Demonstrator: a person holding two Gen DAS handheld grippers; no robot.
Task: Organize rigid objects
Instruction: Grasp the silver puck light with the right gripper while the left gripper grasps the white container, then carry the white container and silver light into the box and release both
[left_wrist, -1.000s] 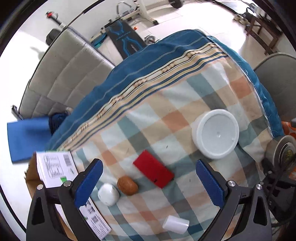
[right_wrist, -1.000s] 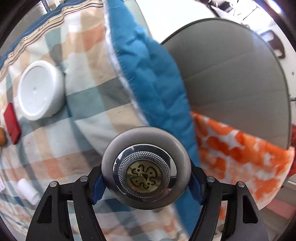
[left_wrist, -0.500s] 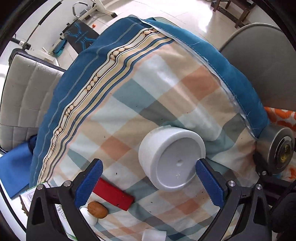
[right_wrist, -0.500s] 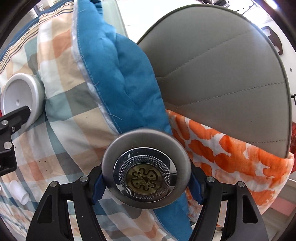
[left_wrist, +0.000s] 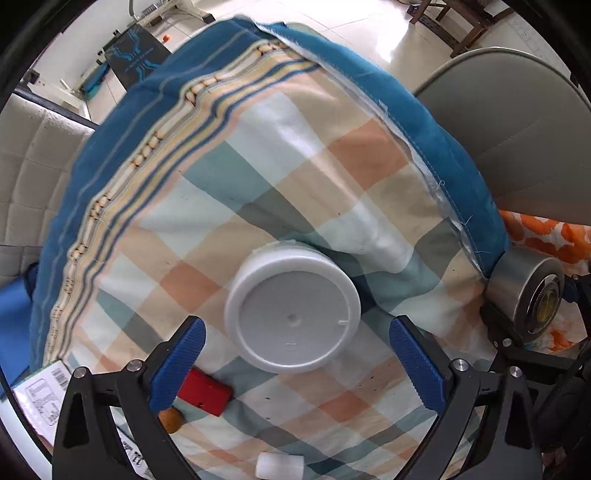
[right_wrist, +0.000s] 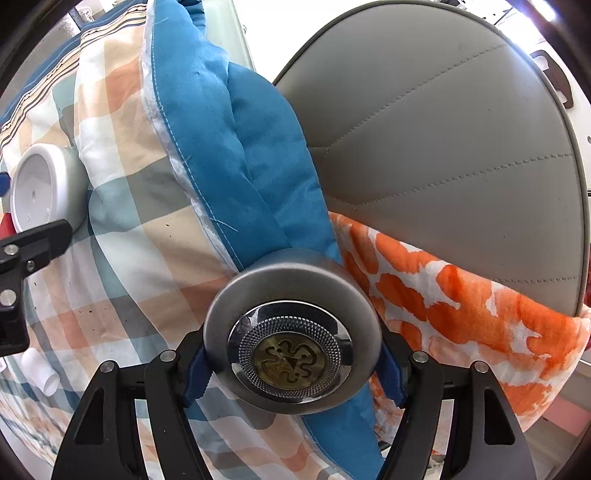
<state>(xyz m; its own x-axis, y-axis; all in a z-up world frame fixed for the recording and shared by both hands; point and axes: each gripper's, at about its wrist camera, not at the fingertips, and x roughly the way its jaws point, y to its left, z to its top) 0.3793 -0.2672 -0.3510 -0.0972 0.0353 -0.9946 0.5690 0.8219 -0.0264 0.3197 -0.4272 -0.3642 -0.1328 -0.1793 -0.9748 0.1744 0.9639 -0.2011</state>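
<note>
The white tub (left_wrist: 291, 314) lies upside down on the checked quilt (left_wrist: 295, 177), at the middle of the left wrist view, its flat base facing the camera. It looks like thin moulded plastic: probably light, stiff enough to hold shape, smooth and a little slippery, and likely to give if squeezed hard. The best hold seems to be across its round side wall, at 9 and 3 o'clock, just under the rim.

The left gripper (left_wrist: 293, 354) stands wide open, its blue pads either side of the tub and clear of it, touching nothing. A red block (left_wrist: 205, 391) and a white cylinder (left_wrist: 279, 464) lie toward 7 and 6 o'clock.

The right gripper (right_wrist: 291, 365) is closed on a metal tin (right_wrist: 291, 339), heavy-looking and hard, at the quilt's 3 o'clock edge.
</note>
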